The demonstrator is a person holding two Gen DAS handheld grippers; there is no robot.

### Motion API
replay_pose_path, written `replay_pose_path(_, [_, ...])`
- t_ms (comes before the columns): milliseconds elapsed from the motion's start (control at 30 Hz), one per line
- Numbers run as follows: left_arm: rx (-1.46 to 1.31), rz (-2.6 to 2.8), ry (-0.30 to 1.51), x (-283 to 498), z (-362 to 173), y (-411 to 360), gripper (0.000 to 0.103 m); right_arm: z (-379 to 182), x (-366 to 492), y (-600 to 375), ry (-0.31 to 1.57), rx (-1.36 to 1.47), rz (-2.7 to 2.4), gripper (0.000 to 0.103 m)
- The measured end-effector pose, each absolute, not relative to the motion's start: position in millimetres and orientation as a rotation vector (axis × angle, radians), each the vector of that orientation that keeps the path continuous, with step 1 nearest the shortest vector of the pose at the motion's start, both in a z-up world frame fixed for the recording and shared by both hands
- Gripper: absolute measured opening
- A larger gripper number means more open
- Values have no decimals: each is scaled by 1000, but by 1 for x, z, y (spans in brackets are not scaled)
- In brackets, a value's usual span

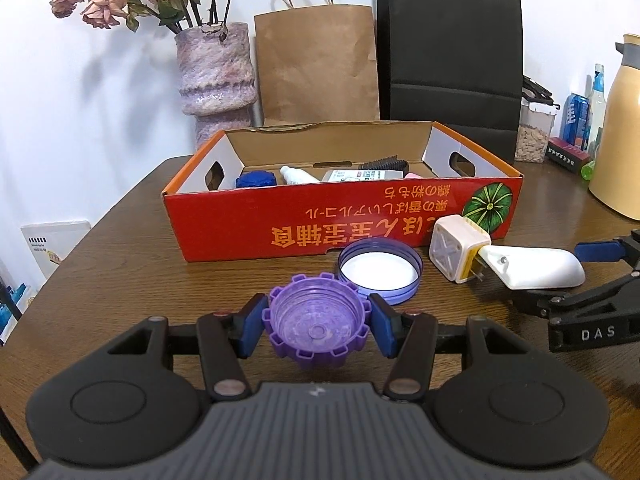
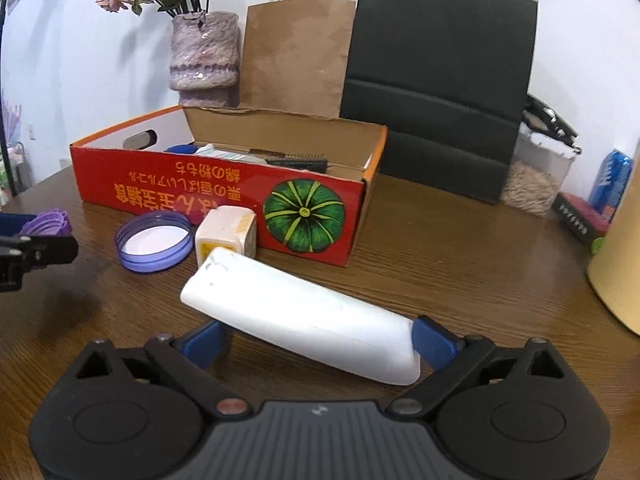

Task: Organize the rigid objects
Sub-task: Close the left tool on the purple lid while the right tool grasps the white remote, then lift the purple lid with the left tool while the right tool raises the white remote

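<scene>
wooden table (image 1: 120,248): red box (image 1: 320,216) lies straight beyond left gripper (image 1: 316,330), clamped on purple cap (image 1: 316,326); right gripper (image 2: 316,340) holds white case (image 2: 300,316) crosswise.

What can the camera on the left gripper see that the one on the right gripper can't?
Only the left wrist view shows the left gripper clamped on the purple toothed cap, plus the plug prongs of the white cube charger.

Only the right wrist view shows the right gripper closed across the white oblong piece.

Both show the red box, the blue-rimmed lid, the vase and the paper bags.
</scene>
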State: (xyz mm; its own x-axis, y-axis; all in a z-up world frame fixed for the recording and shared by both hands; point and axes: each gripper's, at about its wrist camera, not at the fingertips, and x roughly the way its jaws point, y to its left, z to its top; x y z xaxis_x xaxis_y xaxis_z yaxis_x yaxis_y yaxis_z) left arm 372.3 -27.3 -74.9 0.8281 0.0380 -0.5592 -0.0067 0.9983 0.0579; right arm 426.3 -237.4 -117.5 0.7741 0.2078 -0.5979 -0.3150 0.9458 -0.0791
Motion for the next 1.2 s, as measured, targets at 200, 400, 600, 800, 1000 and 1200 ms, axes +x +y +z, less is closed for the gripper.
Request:
replay_pose_path(200, [50,18,593,372,-74,-27,55,-115,430,-239,611,-160,296,73])
replay_pose_path(400, [50,17,590,371,-73,-27,55,-111,432,-247,597,-112,275,57])
replay_pose_path(600, [50,14,587,371,-73,-27,55,-112,437,-237,576,-169,259,59])
replay_pose_path(800, [44,11,587,371,-72,-26,55,-112,452,-228,568,-229,255,67])
replay_pose_path(1000, [45,6,594,373,-73,-26,55,-119,464,-213,545,-332,238,71])
replay_pose_path(1200, [43,1,595,373,-73,-27,55,-121,471,-204,527,-383,262,59])
